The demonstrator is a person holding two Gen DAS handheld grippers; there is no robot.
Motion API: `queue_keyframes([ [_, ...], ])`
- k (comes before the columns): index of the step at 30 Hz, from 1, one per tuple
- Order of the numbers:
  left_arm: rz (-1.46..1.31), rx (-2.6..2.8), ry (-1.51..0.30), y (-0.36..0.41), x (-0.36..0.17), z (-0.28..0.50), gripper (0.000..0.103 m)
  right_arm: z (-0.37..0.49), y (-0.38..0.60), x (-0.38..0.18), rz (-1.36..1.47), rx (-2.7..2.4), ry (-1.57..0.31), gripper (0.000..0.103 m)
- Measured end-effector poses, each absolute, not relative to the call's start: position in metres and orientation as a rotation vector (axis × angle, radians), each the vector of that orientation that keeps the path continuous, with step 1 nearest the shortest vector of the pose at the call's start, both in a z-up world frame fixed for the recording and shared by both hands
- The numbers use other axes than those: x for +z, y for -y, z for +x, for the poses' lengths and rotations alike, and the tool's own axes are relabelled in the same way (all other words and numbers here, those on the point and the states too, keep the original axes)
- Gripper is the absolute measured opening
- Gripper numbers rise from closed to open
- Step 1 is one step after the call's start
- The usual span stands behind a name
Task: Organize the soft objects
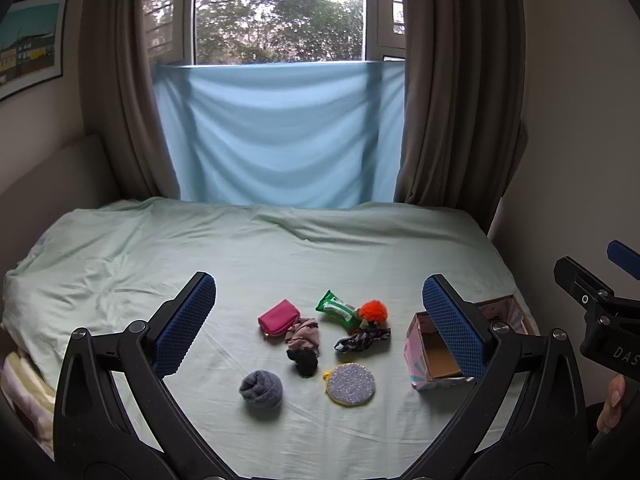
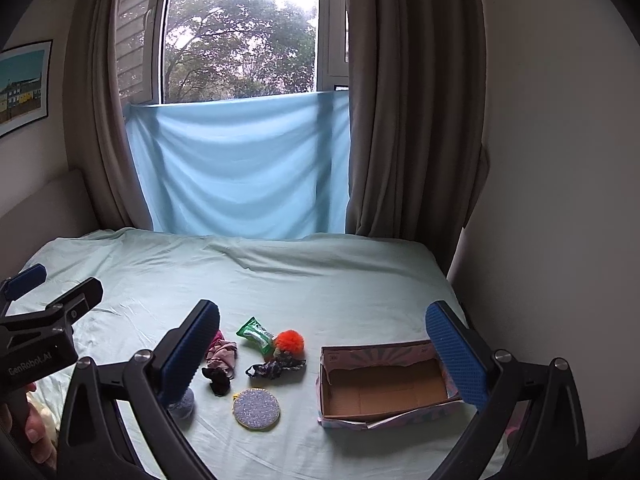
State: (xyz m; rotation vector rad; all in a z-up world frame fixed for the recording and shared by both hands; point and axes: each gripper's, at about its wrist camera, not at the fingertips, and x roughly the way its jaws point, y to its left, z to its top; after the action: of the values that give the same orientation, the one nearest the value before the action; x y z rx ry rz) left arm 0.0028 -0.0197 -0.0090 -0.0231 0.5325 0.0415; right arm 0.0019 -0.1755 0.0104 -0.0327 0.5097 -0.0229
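Observation:
Several soft things lie on the pale green bed sheet (image 1: 200, 248): a pink pouch (image 1: 278, 317), a dusty pink cloth (image 1: 304, 334), a black sock (image 1: 304, 362), a rolled grey sock (image 1: 262, 389), a glittery round pad (image 1: 351, 384), a green wipes pack (image 1: 336, 309), an orange pompom (image 1: 373, 311) and a dark patterned scrunchie (image 1: 362, 339). An empty open cardboard box (image 2: 384, 390) stands to their right. My left gripper (image 1: 320, 320) is open and empty, held above them. My right gripper (image 2: 324, 354) is open and empty, held above the box and pile.
Brown curtains (image 1: 120, 100) and a blue cloth (image 1: 280, 132) hang at the window behind the bed. A wall (image 2: 560, 160) runs along the right bed edge. Folded bedding (image 1: 24, 384) lies at the left edge.

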Motion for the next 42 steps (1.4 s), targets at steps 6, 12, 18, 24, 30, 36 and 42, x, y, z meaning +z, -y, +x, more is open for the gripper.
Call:
queue_keyframes([
  [6, -0.032, 0.032, -0.532, 0.02, -0.007, 0.003, 0.103, 0.003, 0.178, 0.012, -0.022, -0.009, -0.511, 0.103],
  [12, -0.026, 0.03, -0.533, 0.02, -0.007, 0.004, 0.103, 0.003, 0.178, 0.011, -0.015, -0.001, -0.505, 0.103],
  [18, -0.019, 0.029, -0.534, 0.024, -0.007, 0.007, 0.103, 0.003, 0.182, 0.01, -0.015, -0.004, -0.498, 0.103],
  [24, -0.022, 0.02, -0.538, 0.024, -0.007, 0.007, 0.103, 0.001, 0.188, 0.011, 0.001, -0.003, -0.504, 0.103],
  [30, -0.038, 0.006, -0.546, 0.022, -0.007, 0.008, 0.103, -0.001, 0.19, 0.014, 0.005, -0.002, -0.502, 0.103],
  [36, -0.034, 0.003, -0.542, 0.023, -0.007, 0.008, 0.103, -0.002, 0.194, 0.015, 0.017, -0.003, -0.505, 0.103],
  [42, -0.029, 0.001, -0.545, 0.026, -0.008, 0.007, 0.103, -0.004, 0.195, 0.015, 0.014, -0.002, -0.506, 0.103],
])
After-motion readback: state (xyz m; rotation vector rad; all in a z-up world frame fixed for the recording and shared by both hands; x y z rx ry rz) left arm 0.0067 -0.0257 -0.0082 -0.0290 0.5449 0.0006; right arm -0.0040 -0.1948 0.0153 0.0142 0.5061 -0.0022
